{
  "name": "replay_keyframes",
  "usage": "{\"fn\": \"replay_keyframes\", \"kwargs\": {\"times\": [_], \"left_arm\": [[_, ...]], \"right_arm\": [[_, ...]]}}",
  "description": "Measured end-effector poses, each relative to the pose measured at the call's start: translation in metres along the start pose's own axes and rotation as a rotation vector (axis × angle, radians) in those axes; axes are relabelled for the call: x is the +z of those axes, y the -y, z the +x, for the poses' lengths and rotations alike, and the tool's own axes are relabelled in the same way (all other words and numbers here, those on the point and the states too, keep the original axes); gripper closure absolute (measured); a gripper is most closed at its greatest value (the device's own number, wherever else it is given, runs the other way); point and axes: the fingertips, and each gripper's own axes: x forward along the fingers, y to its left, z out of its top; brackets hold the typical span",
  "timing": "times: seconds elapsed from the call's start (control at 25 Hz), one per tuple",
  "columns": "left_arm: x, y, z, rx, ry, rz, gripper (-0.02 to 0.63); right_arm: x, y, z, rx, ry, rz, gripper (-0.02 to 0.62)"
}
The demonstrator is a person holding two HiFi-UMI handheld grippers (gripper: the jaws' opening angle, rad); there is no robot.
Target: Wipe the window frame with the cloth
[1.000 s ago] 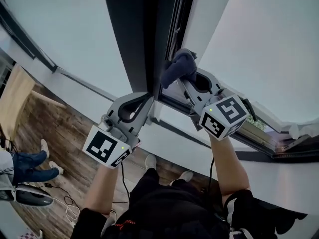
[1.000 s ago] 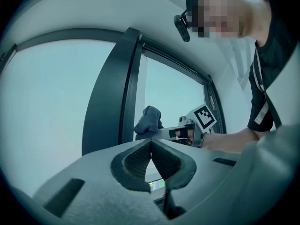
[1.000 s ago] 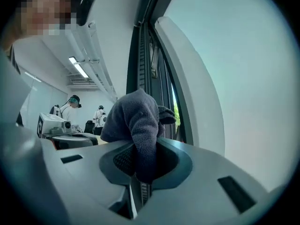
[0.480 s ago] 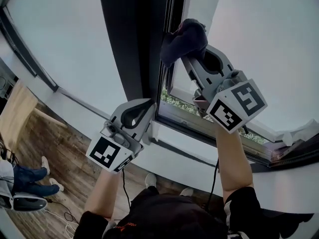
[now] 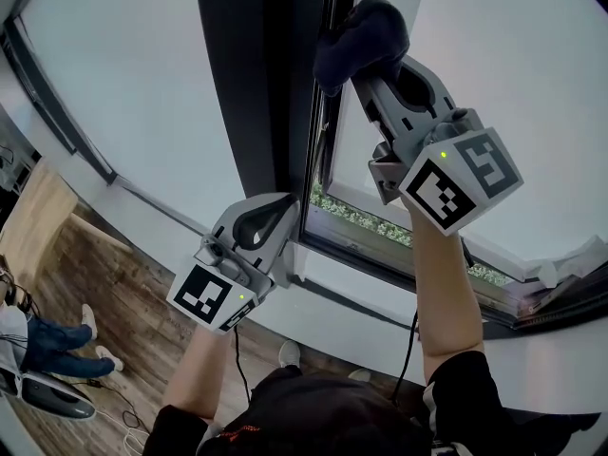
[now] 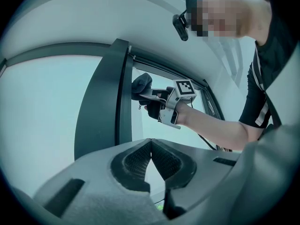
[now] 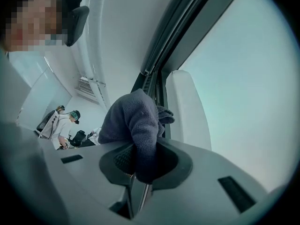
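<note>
Right claw (image 5: 369, 57) is clamped on the dark cloth (image 5: 361, 25), pushing it against the window frame (image 5: 256, 84) high up so it scrubs the channel. Left claw (image 5: 283, 207), pinched closed on nothing, parks lower, out of the way.

Presents as matt grey moulded plastic on the shells of the left tool (image 6: 151, 146) and right tool (image 7: 140, 163). Carries a fine ribbed, rubbery-looking texture on the dark pads (image 6: 136, 162). Reads as coarse knitted fabric on the dark cloth (image 7: 133, 123), soft and non-reflective. Shows a smooth, dark matt finish on the window frame (image 5: 256, 84); base material not determinable. Appears smooth with a slight sheen on the pale panes (image 5: 123, 93). Shows low-gloss wood grain on the floor (image 5: 90, 278). Bears flat black-and-white print on the marker cube (image 5: 461, 179).
</note>
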Motion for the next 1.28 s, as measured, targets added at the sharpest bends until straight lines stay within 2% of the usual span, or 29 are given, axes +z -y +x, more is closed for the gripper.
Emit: {"fn": "replay_keyframes", "kwargs": {"times": [0.52,1.28], "left_arm": [[-0.02,0.001,0.011,-0.01,-0.042,-0.035,0.588],[-0.059,0.015,0.001,-0.018,-0.118,-0.092,0.588]], "right_arm": [[-0.057,-0.008,-0.005,0.027,-0.076,0.065,0.544],[-0.133,-0.022,-0.029,0.016,-0.171,0.173,0.545]]}}
